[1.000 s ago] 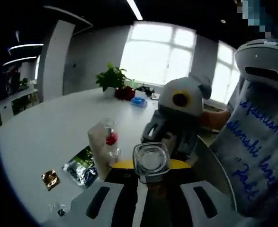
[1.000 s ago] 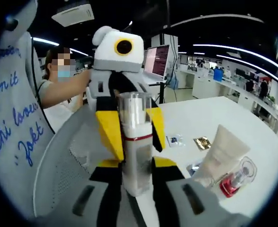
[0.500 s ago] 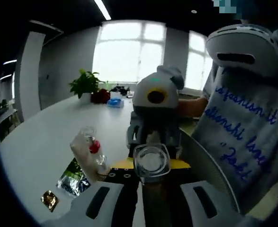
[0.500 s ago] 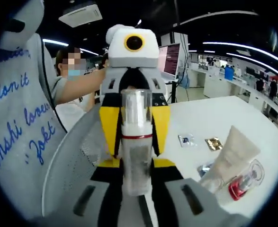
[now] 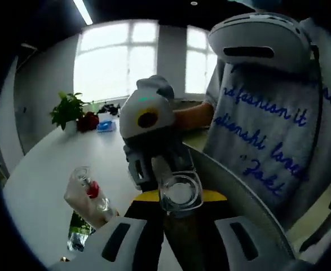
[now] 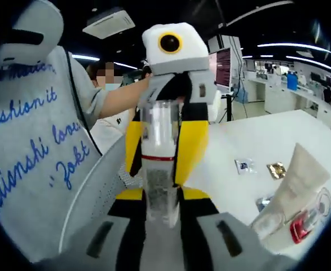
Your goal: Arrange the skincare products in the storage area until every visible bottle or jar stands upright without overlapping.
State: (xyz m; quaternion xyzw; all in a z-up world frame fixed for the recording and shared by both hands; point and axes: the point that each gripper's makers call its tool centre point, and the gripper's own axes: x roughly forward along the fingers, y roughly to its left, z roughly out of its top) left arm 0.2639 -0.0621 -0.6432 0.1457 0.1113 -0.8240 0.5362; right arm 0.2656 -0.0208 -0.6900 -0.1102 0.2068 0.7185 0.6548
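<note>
Over the white surface (image 6: 250,147), both grippers clamp one clear-capped bottle (image 6: 158,164) at 12 o'clock, right gripper (image 6: 160,217) mid-body, left gripper (image 5: 176,226) jaws also closed on it; judged light, rigid, slick—grip the body; tube (image 6: 286,200) at 4 o'clock.

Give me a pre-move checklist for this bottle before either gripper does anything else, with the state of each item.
1. Right gripper closed on the clear-capped bottle: ok, jaws press its lower body.
2. Left gripper closed on the same bottle: ok, its yellow jaws flank the bottle in the right gripper view.
3. Bottle upright: cannot tell, both views tilt with the hands.
4. Cap on: ok, clear cap sits over the red band.
5. White tube and red-capped bottle upright: not ok, they lean together on the table.
6. Free landing spot in the white basket: cannot tell.
</note>
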